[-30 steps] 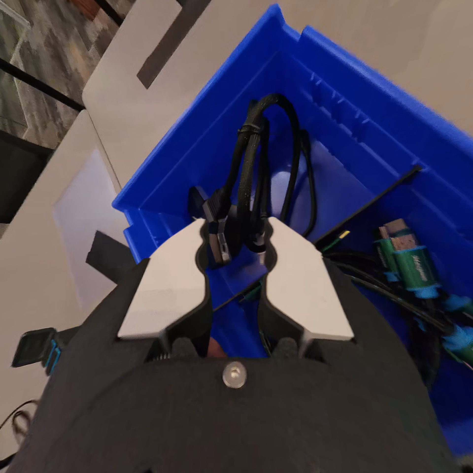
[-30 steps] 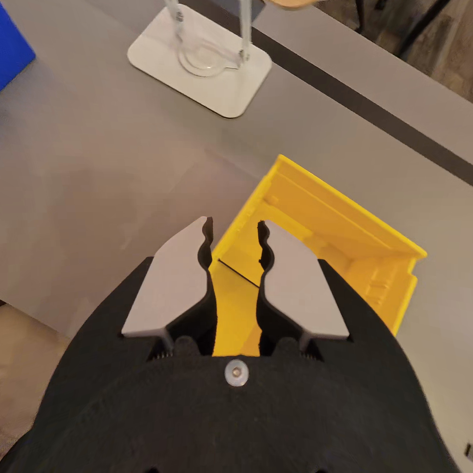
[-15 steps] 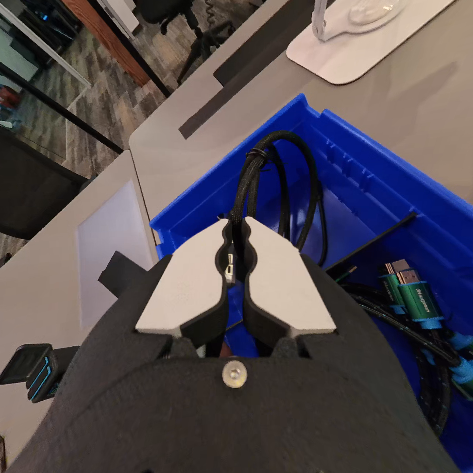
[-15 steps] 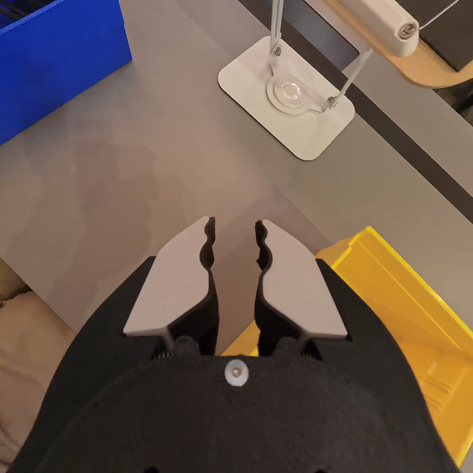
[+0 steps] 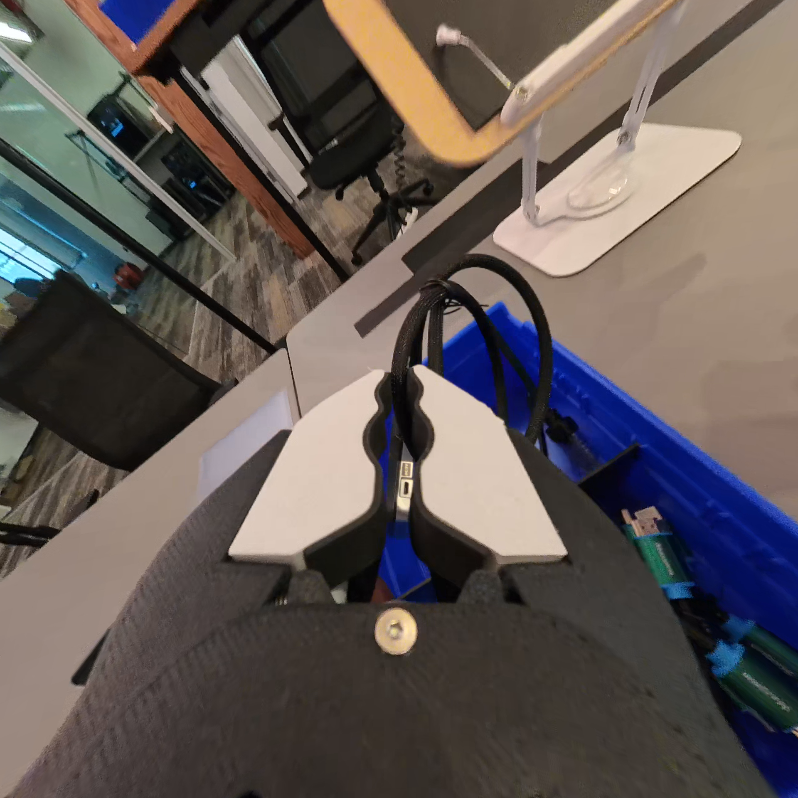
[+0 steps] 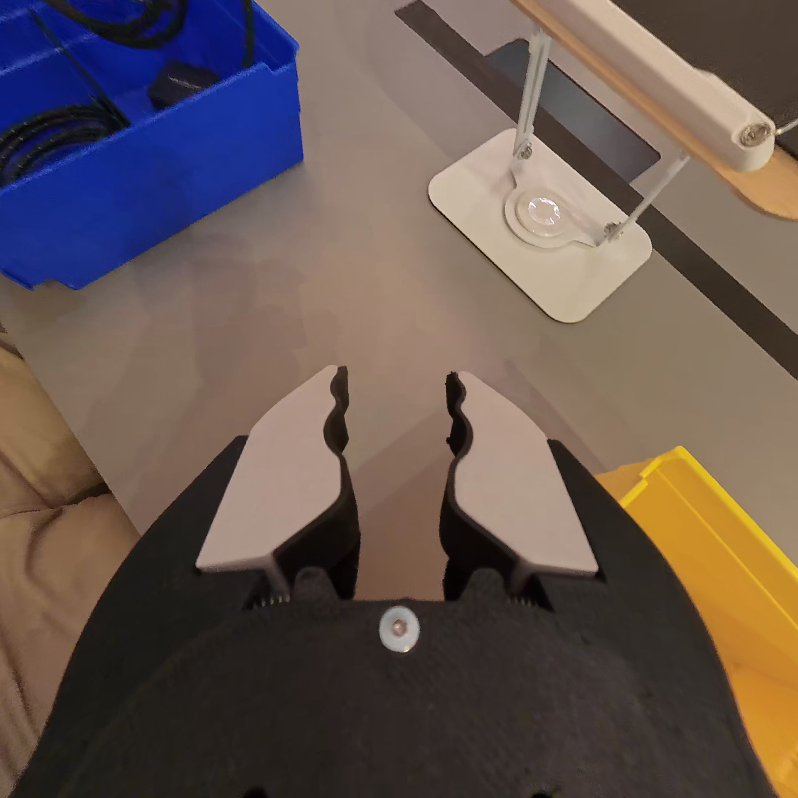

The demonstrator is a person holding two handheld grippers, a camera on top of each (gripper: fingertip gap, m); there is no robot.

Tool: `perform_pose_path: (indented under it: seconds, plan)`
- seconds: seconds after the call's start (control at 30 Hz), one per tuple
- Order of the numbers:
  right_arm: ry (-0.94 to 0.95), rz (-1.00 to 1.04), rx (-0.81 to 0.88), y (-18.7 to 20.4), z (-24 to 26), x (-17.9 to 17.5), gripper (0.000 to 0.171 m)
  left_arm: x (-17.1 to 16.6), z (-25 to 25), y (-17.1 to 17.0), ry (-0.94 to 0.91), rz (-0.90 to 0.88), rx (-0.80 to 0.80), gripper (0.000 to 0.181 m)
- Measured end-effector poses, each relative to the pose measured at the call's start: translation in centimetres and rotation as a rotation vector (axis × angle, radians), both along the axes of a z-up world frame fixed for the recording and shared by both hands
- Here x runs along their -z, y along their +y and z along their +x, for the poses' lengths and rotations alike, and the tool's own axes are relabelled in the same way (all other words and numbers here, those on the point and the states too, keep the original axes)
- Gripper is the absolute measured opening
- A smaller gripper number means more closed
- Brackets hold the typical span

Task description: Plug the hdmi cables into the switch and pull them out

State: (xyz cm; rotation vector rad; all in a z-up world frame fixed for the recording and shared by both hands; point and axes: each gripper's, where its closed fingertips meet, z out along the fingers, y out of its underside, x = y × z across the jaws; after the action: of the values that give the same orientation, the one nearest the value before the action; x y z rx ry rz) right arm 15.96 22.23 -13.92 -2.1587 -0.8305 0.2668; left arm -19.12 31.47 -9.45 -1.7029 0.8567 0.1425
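In the left wrist view, my left gripper (image 5: 399, 380) is shut on a thin black-and-silver switch (image 5: 405, 483), held edge-on between the jaws. Its black braided cable (image 5: 475, 302) loops up above the fingertips and back down into the blue bin (image 5: 647, 432). Green HDMI plugs (image 5: 656, 557) with blue collars lie in the bin's right compartment. In the right wrist view, my right gripper (image 6: 395, 380) is open and empty above the bare grey table (image 6: 388, 259). The blue bin (image 6: 151, 194) is far to its upper left, with black cables (image 6: 52, 129) and a small black box (image 6: 181, 84) inside.
A yellow bin (image 6: 712, 539) sits at the right gripper's right. A white lamp base (image 6: 539, 242) stands at the back, and its arm (image 6: 647, 73) reaches over the table. It also shows in the left wrist view (image 5: 604, 207). Beige cloth (image 6: 43, 518) lies past the table's near-left edge. The white lamp base (image 6: 539, 242) is about 30 centimetres from my right fingertips. The left camera catches it too, in the left wrist view (image 5: 630, 187).
My left gripper closed on the switch and lifted it up out of the blue bin. My right gripper swung left, away from the yellow bin, and opened wider.
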Motion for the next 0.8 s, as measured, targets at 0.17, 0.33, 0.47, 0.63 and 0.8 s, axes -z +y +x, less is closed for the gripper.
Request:
perform_pose_path:
  seconds: [0.17,0.33,0.47,0.63,0.8]
  plan:
    - [0.033,0.061,-0.072,-0.4,-2.0,-1.3,0.045,-3.7,2.0,-1.5,0.001,0.099,0.037,0.006]
    - [0.068,0.137,-0.162,-1.1,-4.4,-2.7,0.045,-6.8,4.0,-3.5,-0.02,0.174,0.084,0.006]
    - [0.113,0.223,-0.202,-1.5,-6.1,-4.7,0.05,-8.3,6.1,-5.3,-0.017,0.206,0.134,0.006]
    - [0.076,0.344,-0.284,-2.7,-8.5,-6.6,0.061,-8.9,9.9,-7.6,0.0,0.231,0.219,0.006]
    - [-0.039,0.439,-0.33,-3.5,-10.4,-7.4,0.066,-7.1,14.7,-10.1,0.061,0.221,0.34,0.006]
